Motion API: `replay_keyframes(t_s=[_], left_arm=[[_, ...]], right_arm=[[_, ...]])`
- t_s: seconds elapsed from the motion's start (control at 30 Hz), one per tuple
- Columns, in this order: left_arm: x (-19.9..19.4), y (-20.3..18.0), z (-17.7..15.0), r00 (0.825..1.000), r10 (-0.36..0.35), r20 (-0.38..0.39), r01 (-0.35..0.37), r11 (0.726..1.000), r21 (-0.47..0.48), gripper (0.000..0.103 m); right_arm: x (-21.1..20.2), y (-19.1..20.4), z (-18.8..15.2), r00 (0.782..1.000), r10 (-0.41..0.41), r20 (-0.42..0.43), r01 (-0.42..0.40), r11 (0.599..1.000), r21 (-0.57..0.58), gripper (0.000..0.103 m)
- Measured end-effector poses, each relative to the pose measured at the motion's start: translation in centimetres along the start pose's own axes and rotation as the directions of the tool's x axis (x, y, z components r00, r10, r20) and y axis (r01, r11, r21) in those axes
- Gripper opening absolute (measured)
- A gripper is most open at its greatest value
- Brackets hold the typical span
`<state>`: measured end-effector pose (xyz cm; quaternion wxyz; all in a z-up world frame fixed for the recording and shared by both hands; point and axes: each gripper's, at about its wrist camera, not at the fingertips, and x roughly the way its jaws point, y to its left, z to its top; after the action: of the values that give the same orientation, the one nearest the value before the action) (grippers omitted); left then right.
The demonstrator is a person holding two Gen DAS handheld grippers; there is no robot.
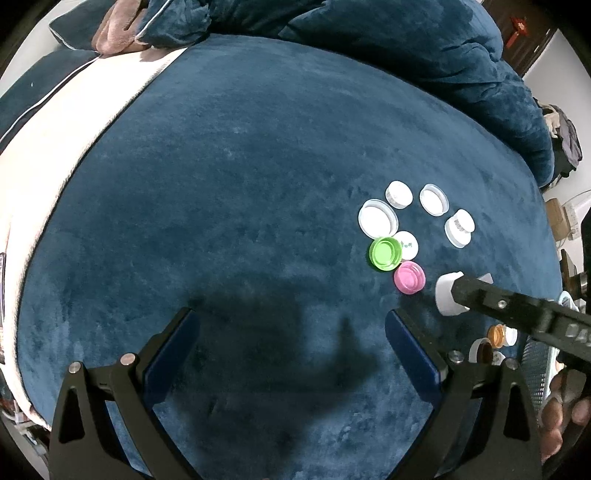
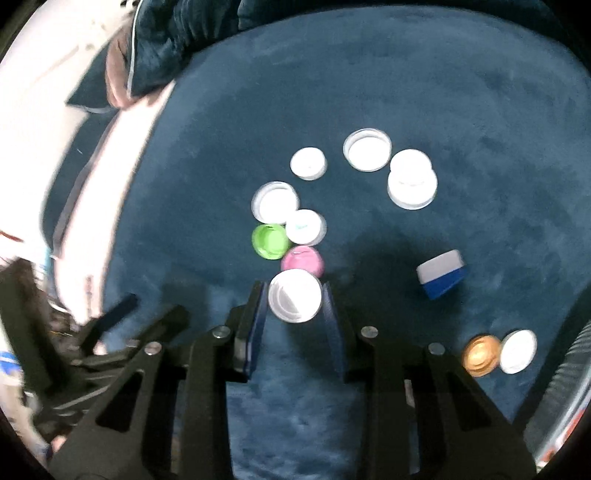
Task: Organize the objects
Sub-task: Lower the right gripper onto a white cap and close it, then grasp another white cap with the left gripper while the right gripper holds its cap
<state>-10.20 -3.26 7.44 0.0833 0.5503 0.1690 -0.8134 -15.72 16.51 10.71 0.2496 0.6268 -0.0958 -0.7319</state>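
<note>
Caps lie grouped on a dark blue plush bedspread. A green cap lies open side up, touching a pink cap. Several white caps lie beyond them. My right gripper is shut on a white cap just in front of the pink one; the left wrist view shows this white cap at the right gripper's tip. My left gripper stands open over bare bedspread, left of the caps.
A blue-and-white lid lies on its side to the right. An orange cap and a white cap sit near a mesh basket. Pillows and a heaped blue blanket border the far side. A cream band runs along the left.
</note>
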Motion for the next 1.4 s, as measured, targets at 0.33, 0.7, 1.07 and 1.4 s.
replay_keyframes(t_s=[0.33, 0.7, 1.07, 1.4], left_arm=[[0.0, 0.0, 0.1, 1.000, -0.001, 0.000, 0.001, 1.000, -0.004, 0.101], [0.5, -0.1, -0.4, 1.000, 0.002, -0.016, -0.002, 1.000, 0.009, 0.101], [1.4, -1.4, -0.7, 0.999, 0.016, -0.028, -0.016, 1.000, 0.025, 0.101], [2.9, -6.1, -1.6, 1.000, 0.010, -0.027, -0.006, 0.988, 0.154, 0.101]], right_arm=[[-0.7, -0.6, -0.6, 0.998, -0.067, 0.017, 0.067, 0.998, 0.023, 0.033], [0.9, -2.0, -0.7, 0.983, -0.185, -0.018, 0.186, 0.982, 0.037, 0.049], [2.6, -2.8, 0.6, 0.965, -0.264, 0.001, 0.262, 0.959, 0.105, 0.049], [0.6, -4.1, 0.7, 0.979, -0.204, 0.010, 0.202, 0.973, 0.111, 0.033]])
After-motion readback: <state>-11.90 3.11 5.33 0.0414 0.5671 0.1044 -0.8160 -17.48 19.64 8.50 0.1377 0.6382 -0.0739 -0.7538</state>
